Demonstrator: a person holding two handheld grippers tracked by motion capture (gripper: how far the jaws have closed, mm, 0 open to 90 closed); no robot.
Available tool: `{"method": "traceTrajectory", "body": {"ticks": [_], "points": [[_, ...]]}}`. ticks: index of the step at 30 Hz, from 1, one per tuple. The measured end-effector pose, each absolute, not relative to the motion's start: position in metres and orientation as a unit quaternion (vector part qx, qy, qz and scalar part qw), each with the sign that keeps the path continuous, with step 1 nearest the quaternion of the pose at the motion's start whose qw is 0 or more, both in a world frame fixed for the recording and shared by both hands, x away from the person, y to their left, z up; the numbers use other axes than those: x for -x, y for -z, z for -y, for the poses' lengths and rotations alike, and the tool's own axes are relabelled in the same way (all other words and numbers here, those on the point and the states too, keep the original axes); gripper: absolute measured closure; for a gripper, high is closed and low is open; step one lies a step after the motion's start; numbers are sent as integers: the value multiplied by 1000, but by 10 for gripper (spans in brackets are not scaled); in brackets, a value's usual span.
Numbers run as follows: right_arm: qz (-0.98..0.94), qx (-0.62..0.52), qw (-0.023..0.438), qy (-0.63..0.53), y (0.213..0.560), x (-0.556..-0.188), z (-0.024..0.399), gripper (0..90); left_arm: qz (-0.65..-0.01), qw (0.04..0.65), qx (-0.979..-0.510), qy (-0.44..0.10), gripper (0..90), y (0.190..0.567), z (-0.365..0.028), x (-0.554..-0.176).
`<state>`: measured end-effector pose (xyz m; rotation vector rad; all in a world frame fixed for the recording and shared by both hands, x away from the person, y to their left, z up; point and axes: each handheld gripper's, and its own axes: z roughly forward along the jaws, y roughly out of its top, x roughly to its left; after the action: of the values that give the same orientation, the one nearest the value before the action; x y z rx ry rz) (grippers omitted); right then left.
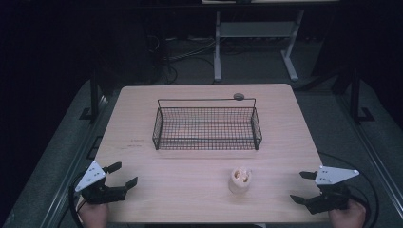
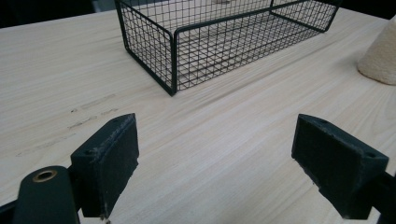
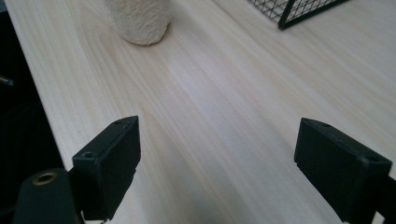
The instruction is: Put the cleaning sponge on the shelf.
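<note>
On the pale wooden table (image 1: 142,190), the left gripper (image 1: 121,175) rests wide apart and empty, the cream rolled cloth (image 1: 240,179) stands before the black wire basket (image 1: 207,142), and the right gripper (image 1: 302,186) gapes empty.

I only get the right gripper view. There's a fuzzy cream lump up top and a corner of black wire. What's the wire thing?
Observer: A black wire mesh basket, rectangular, standing in the middle of the light wooden table.
Operator: Is anything inside it?
Observer: No, I see bare wood through the mesh.
Operator: Where's the other gripper?
Observer: The left gripper rests at the table's near left corner, jaws wide open, with nothing between them.
Operator: What's the lump like on top?
Observer: The cream textured lump has an opening at its top with something pale orange inside; I cannot tell what. It stands between the basket and the right gripper, touching neither.
</note>
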<state>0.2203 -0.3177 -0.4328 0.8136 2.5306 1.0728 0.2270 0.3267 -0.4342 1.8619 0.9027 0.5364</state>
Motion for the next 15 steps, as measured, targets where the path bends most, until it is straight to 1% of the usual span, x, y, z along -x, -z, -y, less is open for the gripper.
{"method": "traceTrajectory", "body": {"ticks": [1, 2, 4, 6, 9, 15], "points": [[-873, -282, 140, -373, 432, -221, 318, 143, -371, 481, -764, -219, 136, 435, -326, -227], [-872, -286, 120, -379, 433, -223, 318, 143, -370, 479, -765, -218, 136, 435, -326, -227], [-874, -287, 115, -376, 434, -224, 317, 143, -371, 478, -766, -218, 137, 435, -326, -227], [-875, -293, 119, -366, 437, -226, 315, 144, -372, 480, -764, -218, 137, 435, -326, -227], [-877, -299, 110, -359, 438, -227, 310, 144, -372, 486, -761, -217, 137, 435, -328, -228], [-874, -305, 119, -359, 429, -226, 301, 144, -372, 485, -762, -215, 137, 436, -329, -229]]}}
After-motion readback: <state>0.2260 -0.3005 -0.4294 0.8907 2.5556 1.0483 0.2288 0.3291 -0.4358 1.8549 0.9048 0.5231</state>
